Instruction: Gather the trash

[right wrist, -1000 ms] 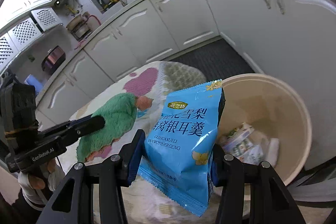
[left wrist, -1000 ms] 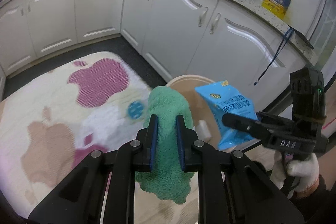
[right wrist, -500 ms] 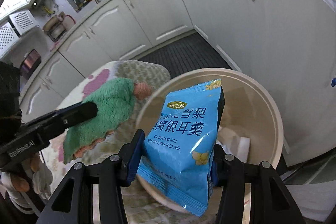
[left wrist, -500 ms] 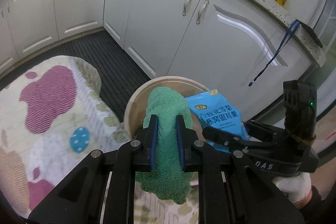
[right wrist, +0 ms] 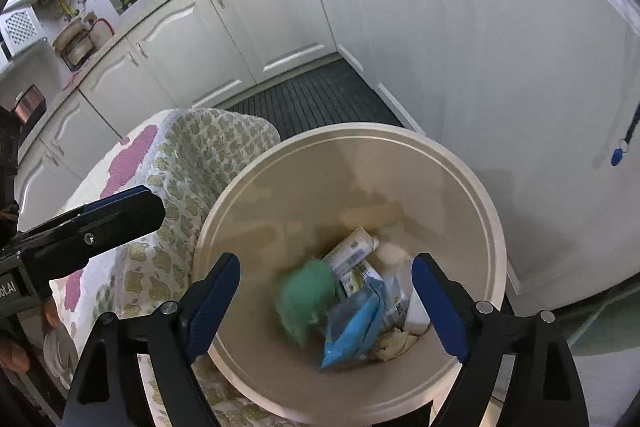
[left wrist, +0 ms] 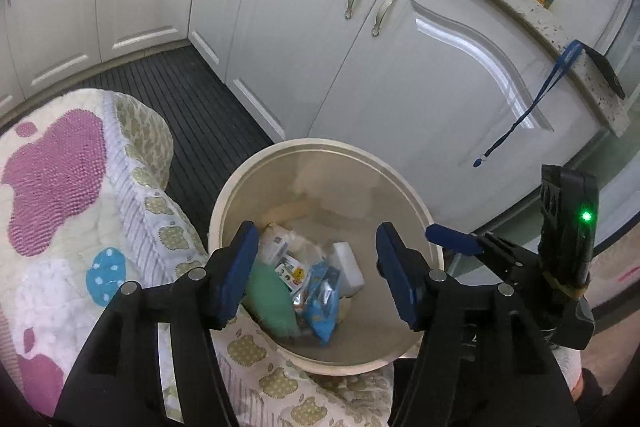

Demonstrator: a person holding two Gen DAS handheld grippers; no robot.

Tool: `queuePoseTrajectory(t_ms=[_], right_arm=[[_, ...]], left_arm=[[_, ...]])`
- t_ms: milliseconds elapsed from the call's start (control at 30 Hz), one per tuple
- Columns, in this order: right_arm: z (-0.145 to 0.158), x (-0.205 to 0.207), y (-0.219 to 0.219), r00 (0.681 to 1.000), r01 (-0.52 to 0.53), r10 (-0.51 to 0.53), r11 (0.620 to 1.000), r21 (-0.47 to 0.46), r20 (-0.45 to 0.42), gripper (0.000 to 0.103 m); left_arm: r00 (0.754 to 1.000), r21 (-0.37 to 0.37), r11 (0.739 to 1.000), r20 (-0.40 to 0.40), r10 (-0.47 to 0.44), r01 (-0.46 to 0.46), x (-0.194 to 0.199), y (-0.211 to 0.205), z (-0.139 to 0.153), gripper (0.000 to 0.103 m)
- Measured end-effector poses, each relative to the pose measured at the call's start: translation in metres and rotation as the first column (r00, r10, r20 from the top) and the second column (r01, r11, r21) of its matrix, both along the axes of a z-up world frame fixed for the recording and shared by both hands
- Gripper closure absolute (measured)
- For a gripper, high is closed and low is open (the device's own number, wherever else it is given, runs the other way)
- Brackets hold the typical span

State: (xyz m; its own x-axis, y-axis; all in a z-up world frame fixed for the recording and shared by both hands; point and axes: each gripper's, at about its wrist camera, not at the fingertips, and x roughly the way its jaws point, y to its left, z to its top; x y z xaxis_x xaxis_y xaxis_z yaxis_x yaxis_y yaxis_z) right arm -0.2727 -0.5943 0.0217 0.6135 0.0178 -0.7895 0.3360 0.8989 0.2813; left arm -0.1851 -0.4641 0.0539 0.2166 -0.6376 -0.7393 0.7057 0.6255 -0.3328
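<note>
Both your left gripper (left wrist: 314, 275) and right gripper (right wrist: 326, 307) have just been opening, and their fingers now stand wide and empty over the beige bin (right wrist: 472, 187). The green cloth (right wrist: 306, 291) and blue snack packet (right wrist: 352, 327) lie loose inside it among other wrappers. Both are light and limp: the cloth bunches softly, the packet is slick and crinkly, best pinched by an edge; the quilted blanket (left wrist: 60, 187) crowds the bin's rim, with white cabinets (left wrist: 360, 67) close behind.
</note>
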Motion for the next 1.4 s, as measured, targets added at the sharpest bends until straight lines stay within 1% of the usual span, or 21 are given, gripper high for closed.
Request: queuePoseTrajectory(t_ms=[100,167,233,333,433,600,767,833,867,1000,1133,1233,1267,1300,1333,1367,1400], right_arm=[[0.009,-0.005,0.007,0.999,0.013,-0.013,1.000,-0.022,0.030,0.017],[0.017,-0.008,0.014,0.999,0.018,-0.016,0.999,-0.036,0.052,0.017],[0.025,-0.014,0.019,0.997,0.029,-0.024,0.998,-0.063,0.077,0.017],[0.038,-0.023,0.028,0.991,0.051,-0.038,0.994,-0.092,0.132,0.017],[0.051,-0.030,0.039,0.982,0.071,-0.049,0.991,-0.118,0.181,0.017],[0.063,-0.037,0.056,0.973,0.076,-0.043,0.987,-0.138,0.228,0.017],[0.071,-0.043,0.068,0.963,0.078,-0.039,0.987,-0.139,0.265,0.017],[0.075,-0.046,0.075,0.959,0.078,-0.034,0.986,-0.145,0.282,0.016],[0.077,-0.047,0.078,0.957,0.078,-0.031,0.985,-0.152,0.287,0.014],[0.086,-0.053,0.083,0.947,0.081,-0.024,0.983,-0.164,0.322,0.013],[0.095,-0.060,0.086,0.934,0.085,-0.024,0.984,-0.156,0.358,0.010],[0.100,-0.062,0.089,0.930,0.083,-0.021,0.984,-0.155,0.367,0.010],[0.100,-0.062,0.090,0.929,0.081,-0.018,0.985,-0.155,0.369,0.009],[0.101,-0.062,0.090,0.928,0.079,-0.015,0.985,-0.156,0.372,0.009],[0.101,-0.064,0.092,0.927,0.076,-0.012,0.985,-0.157,0.375,0.009],[0.102,-0.064,0.092,0.925,0.073,-0.009,0.985,-0.156,0.379,0.009],[0.103,-0.066,0.093,0.925,0.072,-0.007,0.985,-0.155,0.381,0.009]], left_arm=[[0.999,0.025,1.000,0.044,0.011,-0.012,-0.008,0.006,0.007,0.041],[0.997,0.026,0.999,0.067,0.030,-0.031,-0.012,0.013,0.011,0.041],[0.994,0.019,0.997,0.090,0.067,-0.069,-0.015,0.024,0.017,0.041],[0.987,0.010,0.992,0.100,0.127,-0.128,-0.016,0.041,0.025,0.041],[0.975,-0.014,0.985,0.138,0.174,-0.174,-0.020,0.059,0.035,0.041],[0.959,-0.036,0.977,0.187,0.215,-0.212,-0.030,0.080,0.048,0.041],[0.924,-0.013,0.967,0.290,0.248,-0.255,-0.045,0.093,0.058,0.041],[0.921,-0.024,0.966,0.299,0.251,-0.256,-0.049,0.099,0.062,0.041],[0.919,-0.029,0.965,0.301,0.256,-0.259,-0.050,0.102,0.063,0.041],[0.907,-0.045,0.957,0.308,0.285,-0.286,-0.054,0.113,0.069,0.041],[0.906,-0.063,0.953,0.296,0.303,-0.298,-0.057,0.124,0.073,0.041],[0.894,-0.082,0.946,0.310,0.323,-0.314,-0.061,0.132,0.077,0.041],[0.891,-0.084,0.946,0.318,0.325,-0.314,-0.063,0.134,0.079,0.037],[0.890,-0.083,0.946,0.322,0.322,-0.312,-0.064,0.134,0.080,0.022],[0.891,-0.081,0.948,0.324,0.318,-0.308,-0.065,0.135,0.081,0.016],[0.890,-0.088,0.948,0.325,0.319,-0.307,-0.067,0.137,0.082,0.013],[0.888,-0.097,0.946,0.327,0.324,-0.310,-0.068,0.139,0.083,0.013]])
